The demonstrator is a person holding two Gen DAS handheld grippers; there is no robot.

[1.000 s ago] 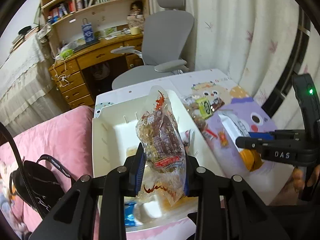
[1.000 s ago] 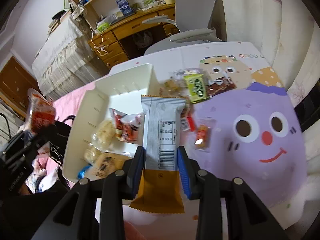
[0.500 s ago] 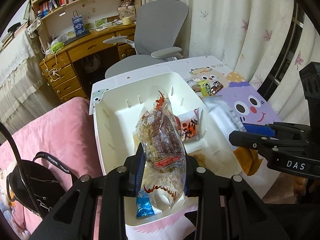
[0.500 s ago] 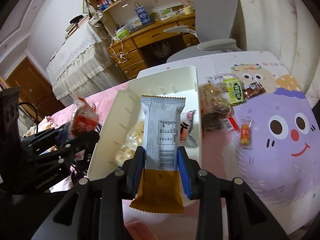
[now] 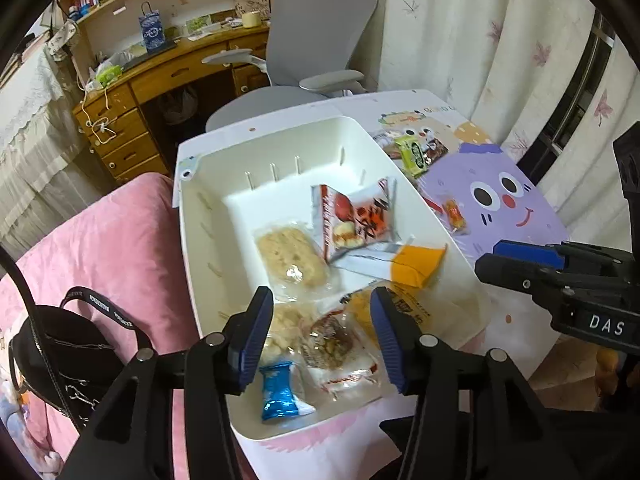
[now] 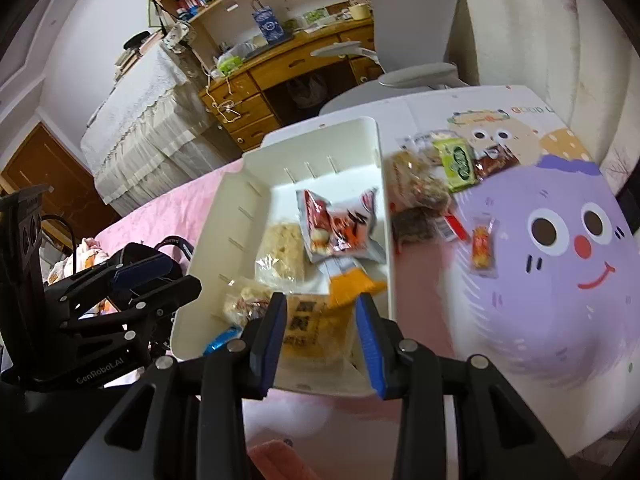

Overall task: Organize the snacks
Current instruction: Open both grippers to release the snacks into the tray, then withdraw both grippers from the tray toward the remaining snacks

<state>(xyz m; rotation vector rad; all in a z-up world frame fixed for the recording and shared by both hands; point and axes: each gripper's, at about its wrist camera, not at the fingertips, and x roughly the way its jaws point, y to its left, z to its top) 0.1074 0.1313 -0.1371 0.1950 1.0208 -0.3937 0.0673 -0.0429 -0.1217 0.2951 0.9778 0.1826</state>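
Note:
A white bin stands on the cartoon-print mat and holds several snacks. My left gripper hangs over its near end, jaws opening, gripping nothing. A clear packet of nuts lies loose in the bin just below them. My right gripper is open above the bin's near right corner. The white-and-orange packet lies in the bin, partly under a red packet. Several loose snacks, among them a green packet and a small orange candy, lie on the mat to the right of the bin.
A pink blanket with a black strap bag lies left of the bin. Behind the table stand a grey office chair and a wooden desk. A curtain hangs along the right.
The left gripper opened and the nut packet dropped into the bin. The white-and-orange packet left the right gripper's fingers and now lies in the bin.

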